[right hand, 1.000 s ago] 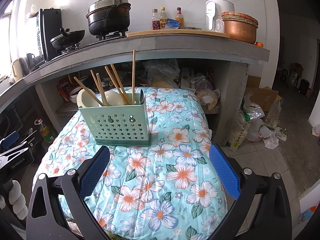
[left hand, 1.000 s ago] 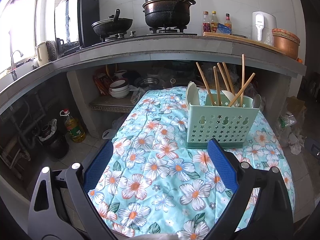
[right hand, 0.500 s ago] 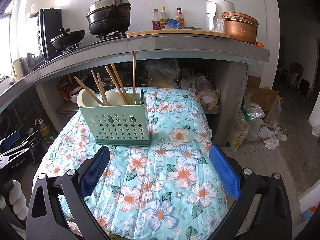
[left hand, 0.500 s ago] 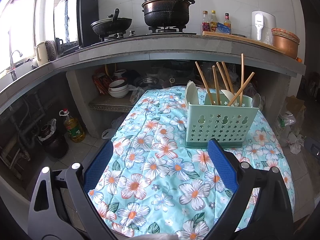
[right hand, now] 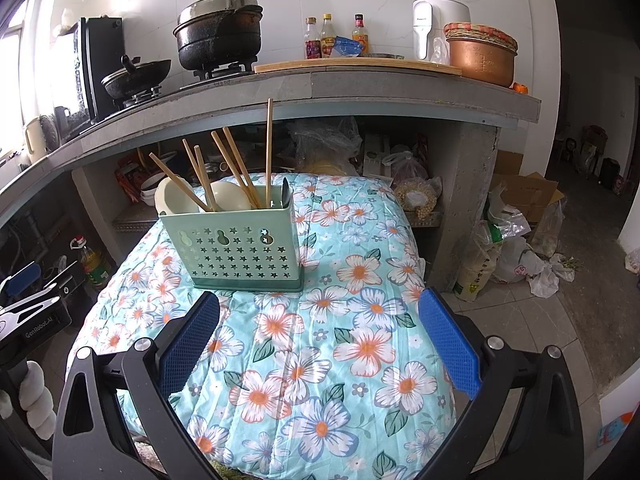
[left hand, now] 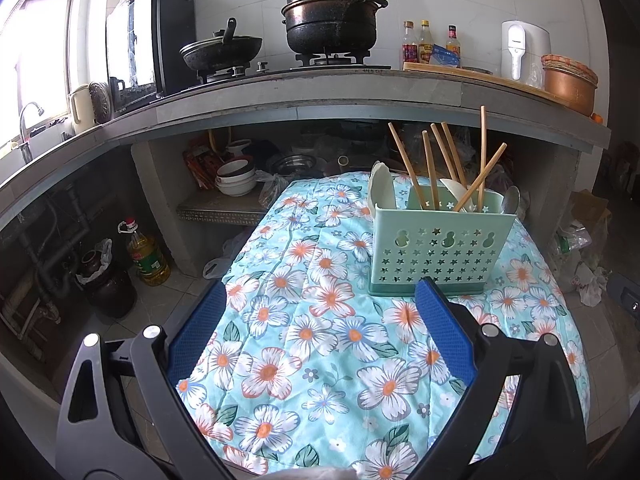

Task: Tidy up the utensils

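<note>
- The utensil holder (left hand: pixel 438 250), a pale green perforated basket, is stood upright on the far half of the flowered cloth (left hand: pixel 320 360), where it can be reached from either side.
- Six wooden chopsticks (left hand: pixel 432 168) are leaned at loose angles inside it, tips up, so that any one of them can be pinched above the rim.
- Two pale spoons (right hand: pixel 172 198) are propped bowl-up in the basket, and a metal spoon (left hand: pixel 511 199) is tucked into the right end; the inner dividers cannot be made out.
- No utensil is seen lying on the cloth, so the sorting is judged to be either done or not begun.
- The left gripper (left hand: pixel 320 308) is held low at the near edge of the cloth, its blue pads spread wide and nothing between them.
- The right gripper (right hand: pixel 318 316) is held likewise, jaws wide apart and empty, pointed at the basket's front wall.
- Behind, a stone counter (left hand: pixel 320 96) is loaded with a pot (left hand: pixel 332 16), a pan (left hand: pixel 220 50) and bottles (left hand: pixel 424 40), well apart from the work.
</note>
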Demonstrator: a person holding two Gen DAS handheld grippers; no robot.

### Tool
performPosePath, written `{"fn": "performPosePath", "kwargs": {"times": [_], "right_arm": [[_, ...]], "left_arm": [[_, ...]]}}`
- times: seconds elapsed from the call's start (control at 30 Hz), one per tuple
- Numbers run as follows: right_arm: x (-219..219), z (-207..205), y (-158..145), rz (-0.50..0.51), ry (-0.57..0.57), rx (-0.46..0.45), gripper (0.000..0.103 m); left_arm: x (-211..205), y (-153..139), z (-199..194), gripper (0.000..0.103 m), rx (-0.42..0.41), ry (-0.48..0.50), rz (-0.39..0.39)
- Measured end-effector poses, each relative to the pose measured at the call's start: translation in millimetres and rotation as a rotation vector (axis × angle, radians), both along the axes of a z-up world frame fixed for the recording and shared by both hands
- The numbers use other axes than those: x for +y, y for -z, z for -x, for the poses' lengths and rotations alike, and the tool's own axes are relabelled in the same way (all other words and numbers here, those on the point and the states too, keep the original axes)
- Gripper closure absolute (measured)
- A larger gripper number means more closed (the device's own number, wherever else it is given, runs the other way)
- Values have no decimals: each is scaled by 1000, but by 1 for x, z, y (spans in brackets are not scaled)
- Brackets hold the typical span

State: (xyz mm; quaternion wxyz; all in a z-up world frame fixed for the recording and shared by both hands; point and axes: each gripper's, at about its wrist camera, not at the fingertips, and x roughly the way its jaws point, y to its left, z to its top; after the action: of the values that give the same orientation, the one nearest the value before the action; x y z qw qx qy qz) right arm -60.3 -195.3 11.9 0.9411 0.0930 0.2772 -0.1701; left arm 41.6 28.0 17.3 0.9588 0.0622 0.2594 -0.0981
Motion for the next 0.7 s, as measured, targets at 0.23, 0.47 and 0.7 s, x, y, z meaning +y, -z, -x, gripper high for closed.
{"fn": "performPosePath", "kwargs": {"times": [0.23, 0.47, 0.7], "right_arm": [[0, 0, 0, 0, 0, 0, 6], [2, 0, 1, -1, -5, 0, 6], [3, -1, 1, -1, -6, 0, 6]], "left_arm": [[0, 0, 0, 11, 1, 0, 0], [0, -1, 1, 11, 2, 0, 1], [0, -1, 0, 11, 2, 0, 1]]}}
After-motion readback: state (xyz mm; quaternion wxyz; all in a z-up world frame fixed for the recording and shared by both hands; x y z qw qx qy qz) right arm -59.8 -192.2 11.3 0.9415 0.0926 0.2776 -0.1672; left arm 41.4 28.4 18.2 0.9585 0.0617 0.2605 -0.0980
